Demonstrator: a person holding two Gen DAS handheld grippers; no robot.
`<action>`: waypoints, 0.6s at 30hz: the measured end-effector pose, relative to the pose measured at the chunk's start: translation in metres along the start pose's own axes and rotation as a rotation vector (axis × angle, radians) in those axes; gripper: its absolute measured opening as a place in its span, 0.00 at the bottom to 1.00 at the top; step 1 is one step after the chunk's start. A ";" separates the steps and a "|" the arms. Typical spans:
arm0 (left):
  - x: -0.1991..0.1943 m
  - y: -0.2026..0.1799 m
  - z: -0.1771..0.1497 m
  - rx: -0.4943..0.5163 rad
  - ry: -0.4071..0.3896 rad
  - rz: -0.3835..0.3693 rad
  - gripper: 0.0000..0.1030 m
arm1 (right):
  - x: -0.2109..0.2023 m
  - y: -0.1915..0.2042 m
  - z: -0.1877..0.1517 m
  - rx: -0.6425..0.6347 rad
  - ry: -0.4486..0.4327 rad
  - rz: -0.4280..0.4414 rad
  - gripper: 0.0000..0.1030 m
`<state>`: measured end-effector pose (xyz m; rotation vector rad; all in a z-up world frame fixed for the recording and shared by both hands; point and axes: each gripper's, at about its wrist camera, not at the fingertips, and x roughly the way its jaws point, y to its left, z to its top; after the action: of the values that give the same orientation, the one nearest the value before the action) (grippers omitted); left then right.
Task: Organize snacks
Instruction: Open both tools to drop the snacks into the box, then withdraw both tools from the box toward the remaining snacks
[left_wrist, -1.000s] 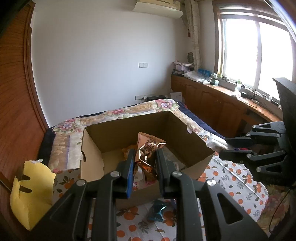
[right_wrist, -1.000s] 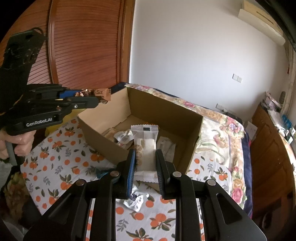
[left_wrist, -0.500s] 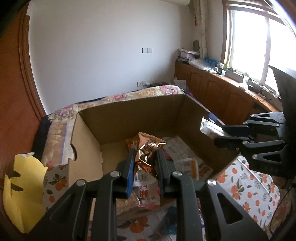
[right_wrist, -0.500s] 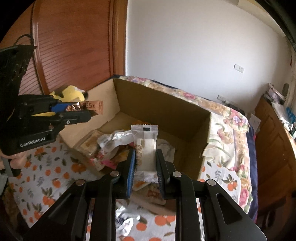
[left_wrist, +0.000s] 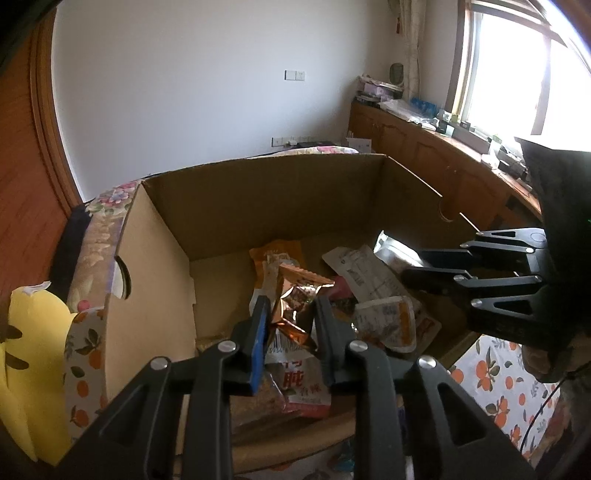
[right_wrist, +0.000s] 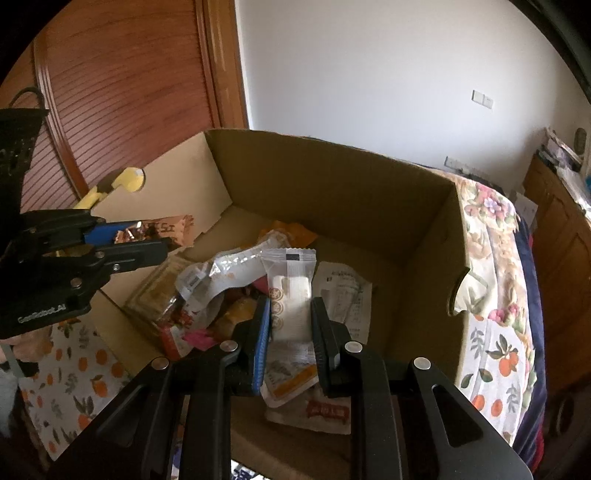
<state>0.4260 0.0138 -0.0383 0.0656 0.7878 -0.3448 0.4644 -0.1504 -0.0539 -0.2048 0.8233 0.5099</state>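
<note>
An open cardboard box (left_wrist: 266, 192) (right_wrist: 332, 177) holds several snack packets. My left gripper (left_wrist: 290, 314) is shut on a shiny copper-orange snack packet (left_wrist: 295, 299) and holds it over the box's near side; it also shows in the right wrist view (right_wrist: 162, 245) with the packet (right_wrist: 166, 230) sticking out. My right gripper (right_wrist: 290, 314) is shut on a white snack packet (right_wrist: 291, 291) over the box's inside; it shows at the right of the left wrist view (left_wrist: 410, 266), gripping the packet's silver end (left_wrist: 388, 247).
The box stands on an orange-print cloth (left_wrist: 495, 376) (right_wrist: 74, 373). A yellow plush toy (left_wrist: 26, 347) lies left of the box. A floral bedcover (right_wrist: 491, 229) lies behind, with a wooden cabinet (left_wrist: 424, 155) and a wooden sliding door (right_wrist: 122, 85).
Both grippers have moved forward and down over the box with their packets still held. The box now fills most of both views.
</note>
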 end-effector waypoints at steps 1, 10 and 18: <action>0.001 0.000 0.000 0.000 0.002 -0.001 0.23 | 0.000 -0.001 -0.001 0.003 0.002 0.000 0.19; 0.003 -0.003 -0.002 0.017 0.018 0.034 0.36 | -0.003 -0.004 0.002 0.020 -0.009 -0.007 0.29; -0.013 -0.010 -0.011 0.022 0.008 0.053 0.43 | -0.012 0.005 -0.001 0.015 -0.037 0.001 0.34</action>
<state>0.4069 0.0105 -0.0361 0.1086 0.7890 -0.3030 0.4541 -0.1504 -0.0460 -0.1805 0.7911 0.5073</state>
